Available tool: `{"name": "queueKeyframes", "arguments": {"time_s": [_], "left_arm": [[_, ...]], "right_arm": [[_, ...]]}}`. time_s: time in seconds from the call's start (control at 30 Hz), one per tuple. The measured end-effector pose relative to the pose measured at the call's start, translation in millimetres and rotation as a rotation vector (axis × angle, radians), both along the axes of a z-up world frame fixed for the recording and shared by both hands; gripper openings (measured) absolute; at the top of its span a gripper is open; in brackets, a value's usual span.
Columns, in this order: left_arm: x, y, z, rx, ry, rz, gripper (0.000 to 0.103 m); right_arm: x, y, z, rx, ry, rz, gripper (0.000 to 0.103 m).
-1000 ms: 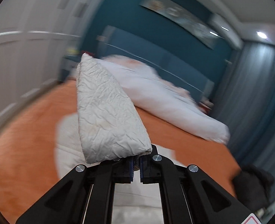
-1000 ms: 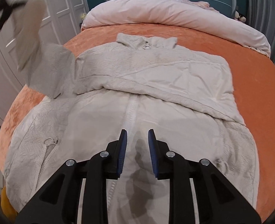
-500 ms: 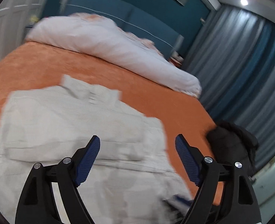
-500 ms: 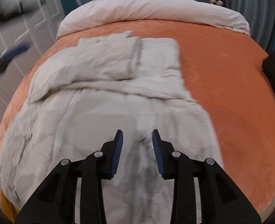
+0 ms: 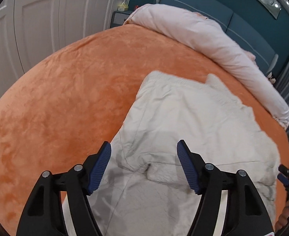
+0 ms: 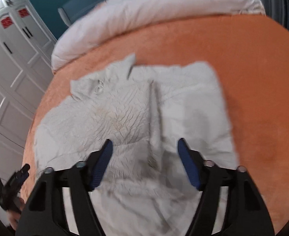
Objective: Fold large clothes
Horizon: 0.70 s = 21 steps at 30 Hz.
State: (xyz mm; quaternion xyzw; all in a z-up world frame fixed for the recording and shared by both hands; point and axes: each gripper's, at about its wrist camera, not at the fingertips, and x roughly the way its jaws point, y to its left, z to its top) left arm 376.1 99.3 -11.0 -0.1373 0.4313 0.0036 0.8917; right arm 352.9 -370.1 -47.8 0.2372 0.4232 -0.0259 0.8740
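Coat: the pale quilted coat [image 5: 193, 129] lies flat on the orange bedspread [image 5: 66, 98], collar toward the rolled white duvet [image 5: 203, 33], both sleeves laid across the chest.
Left gripper: the left gripper [image 5: 144, 165] hovers over the coat's left side, fingers spread wide, holding nothing.
Right gripper: the right gripper [image 6: 144, 164] hangs above the middle of the coat, fingers wide apart and empty; this view is blurred.
Step in hand: likely reaching for the hem or the side edges for the next fold.
Doing it well: pinch both layers near the corners, both sides level, lift together, and lay the fold square so the sleeves do not slide out.
Risk: thick padding may slip from a shallow pinch.
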Motion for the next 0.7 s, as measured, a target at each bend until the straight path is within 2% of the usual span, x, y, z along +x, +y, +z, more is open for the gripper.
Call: {"name": "queueKeyframes", "arguments": {"time_s": [0.03, 0.07, 0.13, 0.17, 0.23, 0.27, 0.3, 0.37, 0.4, 0.43, 0.5, 0.57, 0.6, 0.67, 0.7], "left_arm": [[3.0, -2.5, -4.7, 0.008, 0.005, -0.001, 0.062], [4.5, -3.8, -11.0, 0.015, 0.013, 0.002, 0.062], [-0.3, -2.7, -20.1, 0.026, 0.023, 0.009, 0.06], [-0.7, -0.7, -26.3, 0.039, 0.033, 0.016, 0.058], [-3.5, 8.6, -41.0, 0.029, 0.056, 0.036, 0.057], [-5.7, 12.8, -44.3, 0.005, 0.055, 0.042, 0.057], [-7.8, 14.4, -46.7, -0.008, 0.044, 0.044, 0.058], [-10.4, 8.6, -46.2, 0.026, 0.024, 0.035, 0.061], [-11.7, 3.6, -46.6, 0.052, 0.018, 0.028, 0.061], [-13.2, 0.1, -46.9, 0.074, 0.015, 0.025, 0.061], [-14.5, -2.7, -49.0, 0.097, 0.006, 0.026, 0.061], [-14.2, -0.7, -50.8, 0.087, 0.003, 0.028, 0.061], [-15.1, -0.5, -51.4, 0.085, -0.001, 0.029, 0.061], [-17.0, -0.9, -52.6, 0.087, -0.014, 0.031, 0.061], [-17.7, -1.2, -53.2, 0.089, -0.02, 0.033, 0.061]], "right_arm": [[6.7, 5.2, -6.7, 0.026, 0.029, 0.024, 0.024], [8.0, 11.7, -6.9, 0.032, 0.039, 0.027, 0.007], [-8.0, 19.7, 13.8, 0.067, -0.101, 0.066, 0.004], [-22.9, 22.4, 31.6, 0.043, -0.189, 0.075, 0.004], [-48.4, 15.8, 45.8, 0.022, -0.273, 0.063, 0.004], [-51.7, 11.0, 40.0, 0.024, -0.26, 0.056, 0.003], [-48.3, 6.9, 24.1, 0.006, -0.199, 0.057, 0.003], [-32.2, 6.8, -31.5, -0.065, 0.004, 0.082, 0.003], [-31.3, 8.2, -50.2, -0.062, 0.04, 0.101, 0.003], [-34.9, 9.9, -53.0, -0.068, 0.015, 0.096, 0.003], [-32.8, 14.2, -42.4, -0.103, 0.028, 0.081, 0.004], [-36.8, 16.1, -25.9, -0.138, 0.037, 0.006, 0.016], [-42.4, 14.6, -18.5, -0.161, 0.026, -0.043, 0.016], [-56.0, 17.0, 11.7, -0.159, -0.096, -0.115, 0.016], [-54.5, 24.0, 26.1, -0.146, -0.143, -0.089, 0.016]]}}
